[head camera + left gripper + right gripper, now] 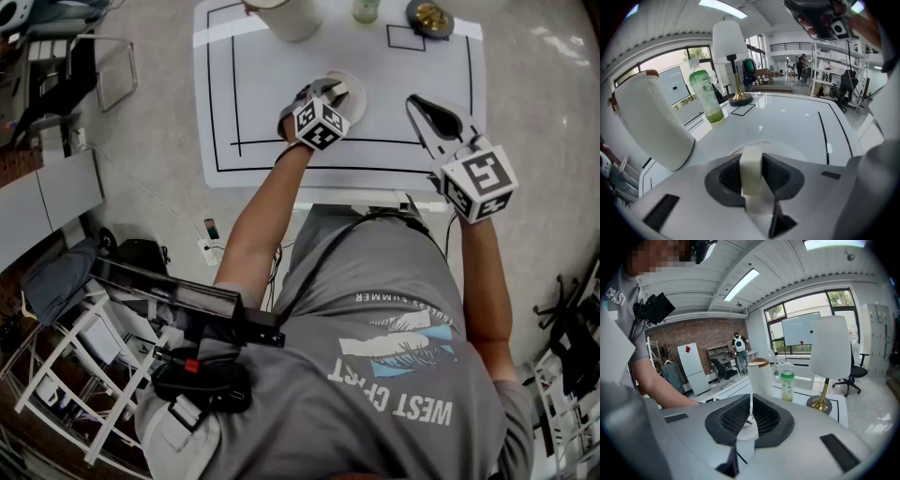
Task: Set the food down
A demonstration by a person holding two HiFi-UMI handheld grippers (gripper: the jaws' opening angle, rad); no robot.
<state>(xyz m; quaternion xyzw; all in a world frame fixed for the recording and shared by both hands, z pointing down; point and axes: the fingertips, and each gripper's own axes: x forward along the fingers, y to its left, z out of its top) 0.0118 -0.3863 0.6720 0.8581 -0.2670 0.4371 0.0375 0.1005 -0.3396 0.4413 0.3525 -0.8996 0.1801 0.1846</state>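
Note:
A pale cream block of food [751, 171] stands upright between the pads of my left gripper [753, 161], which is shut on it. In the head view the left gripper [335, 93] hangs over a small white plate [356, 103] on the white table [272, 84]. In the left gripper view the plate's rim [790, 149] shows just beyond the jaws, below the block. My right gripper [418, 103] hovers to the right of the plate, apart from it. In its own view the right gripper [750, 401] has its pads nearly together with nothing between them.
A tall white canister [291, 17] with a brown rim, a green bottle [366, 8] and a brass lamp base [429, 17] stand along the table's far edge. Black lines mark out a rectangle on the tabletop. Shelving and cables crowd the floor at left.

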